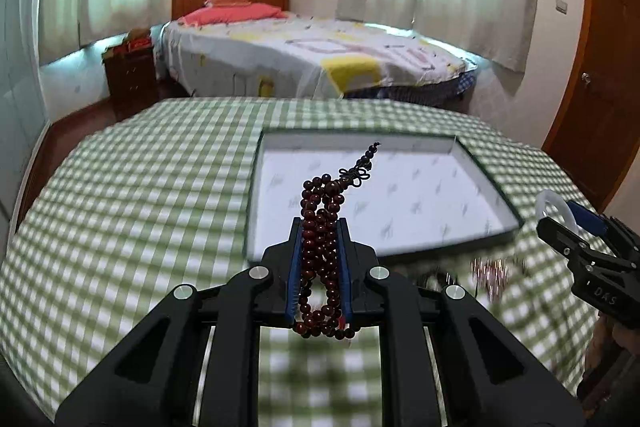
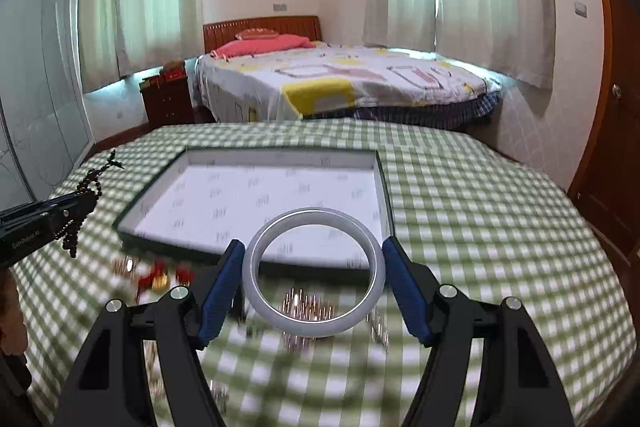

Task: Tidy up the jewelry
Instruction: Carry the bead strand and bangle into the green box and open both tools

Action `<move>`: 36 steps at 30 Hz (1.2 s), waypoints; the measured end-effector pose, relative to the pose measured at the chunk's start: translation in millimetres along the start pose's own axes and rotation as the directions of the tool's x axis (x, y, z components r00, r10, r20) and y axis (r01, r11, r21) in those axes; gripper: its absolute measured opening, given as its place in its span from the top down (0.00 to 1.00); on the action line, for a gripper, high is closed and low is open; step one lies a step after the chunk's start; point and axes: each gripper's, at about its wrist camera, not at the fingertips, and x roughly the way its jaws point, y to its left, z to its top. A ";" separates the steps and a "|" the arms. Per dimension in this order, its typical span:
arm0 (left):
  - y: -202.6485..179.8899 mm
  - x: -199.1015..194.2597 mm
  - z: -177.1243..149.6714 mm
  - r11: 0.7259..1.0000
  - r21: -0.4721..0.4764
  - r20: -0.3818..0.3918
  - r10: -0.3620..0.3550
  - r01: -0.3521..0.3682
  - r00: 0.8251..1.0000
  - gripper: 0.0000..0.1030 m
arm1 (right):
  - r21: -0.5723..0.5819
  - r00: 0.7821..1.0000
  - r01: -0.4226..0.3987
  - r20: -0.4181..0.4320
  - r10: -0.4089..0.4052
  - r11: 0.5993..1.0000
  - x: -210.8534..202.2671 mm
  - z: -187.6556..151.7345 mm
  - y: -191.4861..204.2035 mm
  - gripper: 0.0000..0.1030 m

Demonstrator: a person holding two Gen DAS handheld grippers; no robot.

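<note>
My left gripper (image 1: 320, 227) is shut on a bundle of dark red bead strands (image 1: 320, 251), whose loops hang below the blue pads and whose knotted tail sticks up over the tray. My right gripper (image 2: 314, 247) is shut on a pale white bangle (image 2: 314, 269), held flat by its sides between the blue pads. Both are lifted above the green checked tablecloth. Just beyond them lies a shallow white-lined tray (image 1: 256, 187) (image 2: 382, 187) with a dark rim and nothing in it. The right gripper (image 1: 560, 223) with the bangle (image 1: 554, 205) shows at the right of the left view. At the left of the right view, the left gripper (image 2: 80, 201) holds the beads (image 2: 82, 211).
Blurred small jewelry lies on the cloth in front of the tray: gold and red pieces (image 2: 160, 277), a metallic chain heap (image 2: 308, 307) (image 1: 490, 273). Beyond the table stand a bed (image 1: 320, 59), a wooden nightstand (image 1: 130, 79) and a door (image 1: 596, 87).
</note>
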 end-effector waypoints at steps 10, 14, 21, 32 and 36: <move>-13.8 95.5 31.8 1.000 0.008 -0.101 -0.010 0.011 0.995 0.85 | -0.012 0.997 -0.044 -0.063 0.043 0.999 82.7 32.9 -6.9 0.33; -9.4 130.2 21.1 1.000 0.004 -0.185 -0.002 0.003 0.983 0.85 | -0.013 0.989 -0.059 -0.138 0.056 0.998 111.6 22.5 -9.0 0.33; -3.7 154.5 9.8 1.000 0.001 -0.250 0.017 -0.018 0.968 0.85 | -0.001 0.974 -0.053 -0.222 0.051 0.999 133.0 8.9 -16.5 0.33; -7.0 161.4 7.7 1.000 0.011 -0.249 0.018 -0.016 0.968 0.79 | -0.022 0.965 -0.048 -0.259 0.041 0.999 139.8 3.2 -18.1 0.32; -10.6 161.6 7.1 0.999 0.029 -0.243 0.021 -0.014 0.970 0.66 | -0.026 0.964 -0.059 -0.261 0.050 0.998 140.1 3.1 -17.8 0.30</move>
